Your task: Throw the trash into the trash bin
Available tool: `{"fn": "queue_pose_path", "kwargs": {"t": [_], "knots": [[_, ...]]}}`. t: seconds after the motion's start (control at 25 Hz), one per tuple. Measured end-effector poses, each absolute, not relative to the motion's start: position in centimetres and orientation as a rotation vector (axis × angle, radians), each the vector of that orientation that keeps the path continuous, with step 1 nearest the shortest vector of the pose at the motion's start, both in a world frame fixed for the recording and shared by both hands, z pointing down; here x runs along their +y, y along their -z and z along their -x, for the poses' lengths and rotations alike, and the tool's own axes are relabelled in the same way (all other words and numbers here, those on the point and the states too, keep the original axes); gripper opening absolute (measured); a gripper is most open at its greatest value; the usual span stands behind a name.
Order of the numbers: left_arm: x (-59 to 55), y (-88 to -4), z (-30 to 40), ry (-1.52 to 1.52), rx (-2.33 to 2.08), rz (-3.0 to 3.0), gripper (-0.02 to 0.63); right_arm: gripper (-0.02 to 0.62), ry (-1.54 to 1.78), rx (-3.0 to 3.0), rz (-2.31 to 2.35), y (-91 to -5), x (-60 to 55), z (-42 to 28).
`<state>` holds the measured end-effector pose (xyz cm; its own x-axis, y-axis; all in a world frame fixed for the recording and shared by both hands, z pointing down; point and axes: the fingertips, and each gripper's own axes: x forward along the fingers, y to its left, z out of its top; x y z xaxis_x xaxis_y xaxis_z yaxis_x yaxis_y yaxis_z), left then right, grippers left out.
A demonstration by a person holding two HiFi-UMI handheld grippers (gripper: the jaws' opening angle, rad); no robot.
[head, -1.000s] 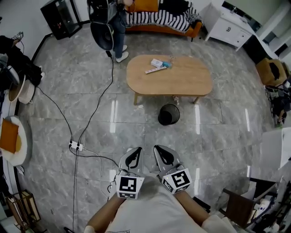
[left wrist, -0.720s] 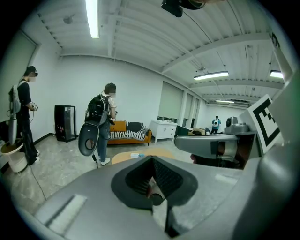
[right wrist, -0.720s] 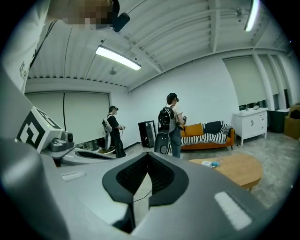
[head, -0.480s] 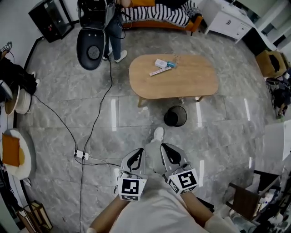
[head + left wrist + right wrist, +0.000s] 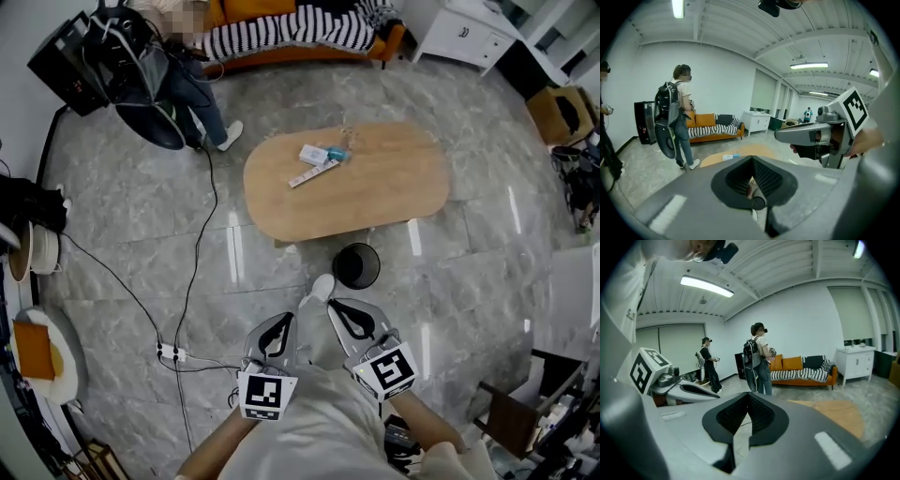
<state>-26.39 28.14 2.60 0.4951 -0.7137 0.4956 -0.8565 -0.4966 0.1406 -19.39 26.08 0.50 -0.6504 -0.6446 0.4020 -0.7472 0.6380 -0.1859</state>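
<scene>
Far L: a person (image 5: 178, 70) w/ a backpack stands on the grey floor, near the L end of an orange sofa (image 5: 281, 28) w/ a striped blanket. A black cable (image 5: 202, 225) runs from there toward the near side, to a white power strip (image 5: 169, 353) on the floor.

Near centre-L: left gripper (image 5: 279, 323), held out over the floor, well short of the bench. Its own view shows the jaws together at the tips. A small tan-and-grey shape sits in the hollow behind them; can't tell what it is.

Centre: oval wooden bench (image 5: 375, 192). The trash lies on its far-L part: a white box (image 5: 313, 154), a small teal item (image 5: 337, 154) touching the box's R side, and a long flat strip (image 5: 312, 173) just nearer, lying at a slant.

Between the two grippers, a white shoe (image 5: 322, 286) on the floor. Just R of it is the black trash bin (image 5: 356, 265), upright, on the floor by the bench's near edge, and apart from both grippers.

Near centre-R: right gripper (image 5: 339, 309), beside the left one, tips closest to the bin. Jaws closed, nothing in them; only floor shows through the hollow.

Far R: white cabinet (image 5: 464, 33) by the wall.
</scene>
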Motion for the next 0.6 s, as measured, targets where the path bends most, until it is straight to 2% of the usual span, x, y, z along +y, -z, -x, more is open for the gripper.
{"fn": "queue_pose_path", "kwargs": {"t": [0.24, 0.4, 0.6], "knots": [[18.2, -3.2, 20.3, -0.597, -1.228, -2.429, 0.000, 0.026, -0.252, -2.570, -0.999, -1.5, 16.8, 14.8], [13.0, -4.9, 18.5, -0.630, -1.236, -2.384, 0.000, 0.094, -0.268, -2.562, -1.028, -3.4, 12.5, 12.7], [8.6, -6.0, 17.8, -0.643, -1.229, -2.398, 0.000, 0.141, -0.268, -2.558, -1.002, -6.9, 7.8, 12.6]]}}
